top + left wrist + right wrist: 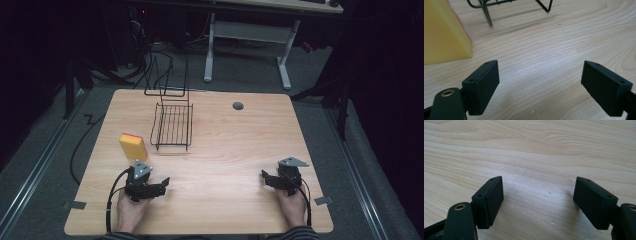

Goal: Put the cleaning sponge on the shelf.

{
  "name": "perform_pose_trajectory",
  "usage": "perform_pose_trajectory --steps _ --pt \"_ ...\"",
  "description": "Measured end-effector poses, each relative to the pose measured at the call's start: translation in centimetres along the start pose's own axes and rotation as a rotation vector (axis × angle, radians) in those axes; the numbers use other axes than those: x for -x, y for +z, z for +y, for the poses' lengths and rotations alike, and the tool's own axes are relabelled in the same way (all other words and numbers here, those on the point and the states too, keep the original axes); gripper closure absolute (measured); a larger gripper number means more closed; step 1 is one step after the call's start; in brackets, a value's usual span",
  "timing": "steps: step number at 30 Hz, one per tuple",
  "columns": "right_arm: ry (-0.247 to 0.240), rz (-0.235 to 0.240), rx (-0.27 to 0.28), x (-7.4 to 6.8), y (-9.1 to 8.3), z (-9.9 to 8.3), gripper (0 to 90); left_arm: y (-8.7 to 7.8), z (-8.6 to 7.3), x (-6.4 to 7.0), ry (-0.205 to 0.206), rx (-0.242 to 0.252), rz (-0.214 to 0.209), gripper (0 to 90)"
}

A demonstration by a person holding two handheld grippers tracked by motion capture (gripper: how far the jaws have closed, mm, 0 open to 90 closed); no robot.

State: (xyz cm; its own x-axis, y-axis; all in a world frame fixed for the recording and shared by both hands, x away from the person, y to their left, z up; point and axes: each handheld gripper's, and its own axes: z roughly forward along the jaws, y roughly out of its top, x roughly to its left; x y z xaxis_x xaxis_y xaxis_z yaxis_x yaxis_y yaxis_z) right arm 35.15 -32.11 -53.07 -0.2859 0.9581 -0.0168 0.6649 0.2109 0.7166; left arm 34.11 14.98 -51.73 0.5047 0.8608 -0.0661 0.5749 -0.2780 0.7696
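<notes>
In the high view the left gripper (159, 186) sits at the lower left of the frame, held in the left hand (131, 209), whose forearm enters from the bottom edge; its fingers point toward the right of the frame and are spread apart with nothing between them. The right gripper (264, 177) sits at the lower right in the right hand (292, 205), its fingers pointing toward the left of the frame, likewise apart and empty. Both are low over the counter (225, 140); whether they touch it cannot be told.

The yellow sponge (133, 146) lies at the left of the frame, just above the left gripper and near it, a red edge along its upper side. A black wire rack (172, 125) stands right of the sponge, toward the middle top.

In the left gripper view the sponge (444, 32) is cut off by the upper left corner, and only the rack's (487, 12) feet show along the top edge. In the right gripper view the spread fingers (490, 200) frame bare wood. The surroundings of the counter are dark and hard to make out.
</notes>
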Motion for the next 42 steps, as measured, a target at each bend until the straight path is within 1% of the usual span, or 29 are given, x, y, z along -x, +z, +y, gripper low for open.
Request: perform_pose_trajectory --steps 5,8,11,14,15,16,17,18,19,24,25,28,30,33,37,42 --pt "0.0 0.0 0.0 0.0 0.0 0.0 24.5 -0.6 0.0 -0.1 -0.001 0.0 0.004 15.9" --pt "0.002 0.001 -0.001 0.0 0.0 0.0 24.5 -1.2 -0.1 -0.3 0.0 0.009 0.009 15.6" --pt "0.001 0.001 -0.001 0.0 0.0 0.0 24.5 -1.9 -0.2 -0.7 -0.008 0.028 0.02 15.3" --pt "0.002 0.001 -0.001 0.0 0.0 0.0 24.5 -2.6 -0.3 -0.9 -0.011 0.04 0.014 14.2" --pt "0.0 0.0 0.0 0.0 0.0 0.0 24.5 -2.7 -0.3 -1.0 -0.015 0.042 0.018 11.4" --pt "0.0 0.0 0.0 0.0 0.0 0.0 24.5 -2.9 -0.3 -1.1 -0.021 0.043 0.02 11.4" --pt "0.001 0.001 -0.001 0.0 0.0 0.0 24.5 -3.2 -0.4 -1.3 -0.033 0.049 0.02 9.3" --pt "0.002 0.001 -0.001 0.0 0.0 0.0 24.5 -3.2 -0.4 -1.3 -0.033 0.049 0.02 8.7" --pt "0.002 0.001 -0.001 0.0 0.0 0.0 24.5 -3.4 -0.4 -1.6 -0.043 0.054 0.024 8.7" --pt "0.002 0.001 -0.001 0.0 0.0 0.0 24.5 -4.3 -0.8 -2.5 -0.089 0.074 0.06 7.1" --pt "0.0 0.0 0.0 0.0 0.0 0.0 24.5 -4.4 -0.8 -2.7 -0.09 0.075 0.066 6.6" --pt "0.0 0.0 0.0 0.0 0.0 0.0 24.5 -4.9 -1.0 -3.2 -0.111 0.081 0.079 5.6" --pt "0.001 0.001 -0.001 0.0 0.0 0.0 24.5 -5.1 -1.1 -3.5 -0.124 0.085 0.08 4.0" --pt "0.0 0.0 0.0 0.0 0.0 0.0 24.5 -5.5 -1.2 -4.0 -0.134 0.087 0.096 0.5" --pt "0.002 0.0 -0.001 0.0 0.0 0.0 24.5 -5.7 -1.1 -4.9 -0.168 0.099 0.121 0.2" --pt "0.002 0.001 -0.001 0.0 0.0 0.0 24.5 -5.6 -0.6 -5.8 -0.177 0.096 0.142 0.2"
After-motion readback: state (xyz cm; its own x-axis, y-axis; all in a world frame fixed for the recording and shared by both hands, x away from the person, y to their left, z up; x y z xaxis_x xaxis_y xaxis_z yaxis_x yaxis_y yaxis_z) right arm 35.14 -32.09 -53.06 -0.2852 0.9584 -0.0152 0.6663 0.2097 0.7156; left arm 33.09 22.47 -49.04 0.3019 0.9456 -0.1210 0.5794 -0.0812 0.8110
